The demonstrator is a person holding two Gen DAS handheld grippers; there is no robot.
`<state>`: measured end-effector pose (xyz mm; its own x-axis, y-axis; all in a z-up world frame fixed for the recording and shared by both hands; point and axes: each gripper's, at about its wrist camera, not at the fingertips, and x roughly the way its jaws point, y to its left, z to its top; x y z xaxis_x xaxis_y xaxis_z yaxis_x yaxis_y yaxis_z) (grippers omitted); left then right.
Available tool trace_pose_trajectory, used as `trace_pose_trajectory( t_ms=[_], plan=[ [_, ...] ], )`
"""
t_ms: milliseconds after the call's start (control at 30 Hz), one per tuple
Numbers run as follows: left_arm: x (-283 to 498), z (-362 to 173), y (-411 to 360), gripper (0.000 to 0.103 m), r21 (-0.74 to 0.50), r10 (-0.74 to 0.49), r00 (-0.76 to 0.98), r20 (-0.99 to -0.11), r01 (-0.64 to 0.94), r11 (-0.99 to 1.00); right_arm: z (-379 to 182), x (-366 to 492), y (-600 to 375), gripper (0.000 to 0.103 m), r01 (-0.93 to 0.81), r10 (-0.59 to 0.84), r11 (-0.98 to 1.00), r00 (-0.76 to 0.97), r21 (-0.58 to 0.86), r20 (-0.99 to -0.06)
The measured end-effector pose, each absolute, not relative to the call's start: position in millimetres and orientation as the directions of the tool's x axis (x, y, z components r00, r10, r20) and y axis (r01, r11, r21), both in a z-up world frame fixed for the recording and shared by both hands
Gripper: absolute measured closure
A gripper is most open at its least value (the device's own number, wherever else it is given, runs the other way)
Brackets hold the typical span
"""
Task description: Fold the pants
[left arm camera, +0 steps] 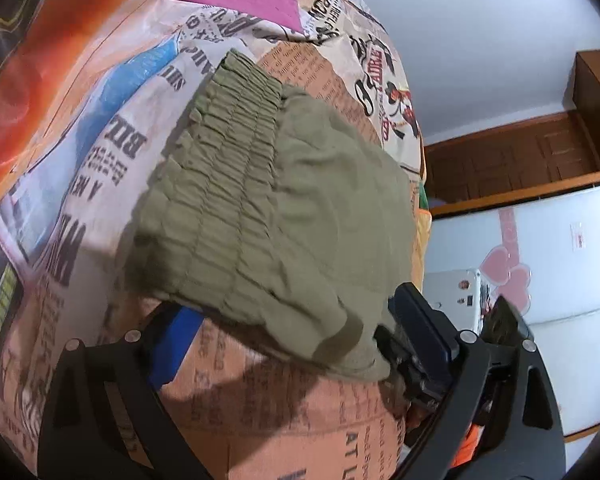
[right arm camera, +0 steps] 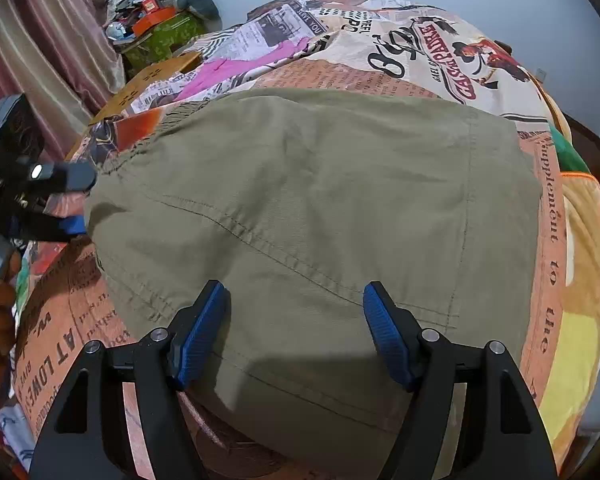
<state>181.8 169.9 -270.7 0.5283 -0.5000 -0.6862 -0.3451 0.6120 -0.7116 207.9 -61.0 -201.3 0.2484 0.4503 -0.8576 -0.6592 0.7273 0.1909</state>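
both grippers gape empty over the folded pants [right arm camera: 300, 208], whose near edge hides the left gripper [left arm camera: 292, 344] fingertips.

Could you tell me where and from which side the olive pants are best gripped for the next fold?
Probably the smooth hem edge of the olive pants nearest the right gripper, approached from that near side with open jaws. The cloth lies flat there on the printed bedspread, with a free edge. The gathered elastic waistband is bulkier and bunched.
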Motion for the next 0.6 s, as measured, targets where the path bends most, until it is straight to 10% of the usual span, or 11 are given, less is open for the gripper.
trace_pose_trajectory(
  t_ms=[267, 600],
  plan=[
    [193.4, -269.7, 177.6, 0.053, -0.604, -0.360, 0.527, -0.770, -0.422, 0.676, -202.1, 209.1, -62.6, 0.034, -0.663, 0.467, 0.719, 0.239, 0.209, -0.851],
    [179.9, -266.4, 177.6, 0.066, -0.550, -0.278, 0.544, -0.792, -0.436, 0.712, -199.8, 204.5, -71.8, 0.035, -0.642, 0.480, 0.730, 0.242, 0.232, -0.843]
  ],
)
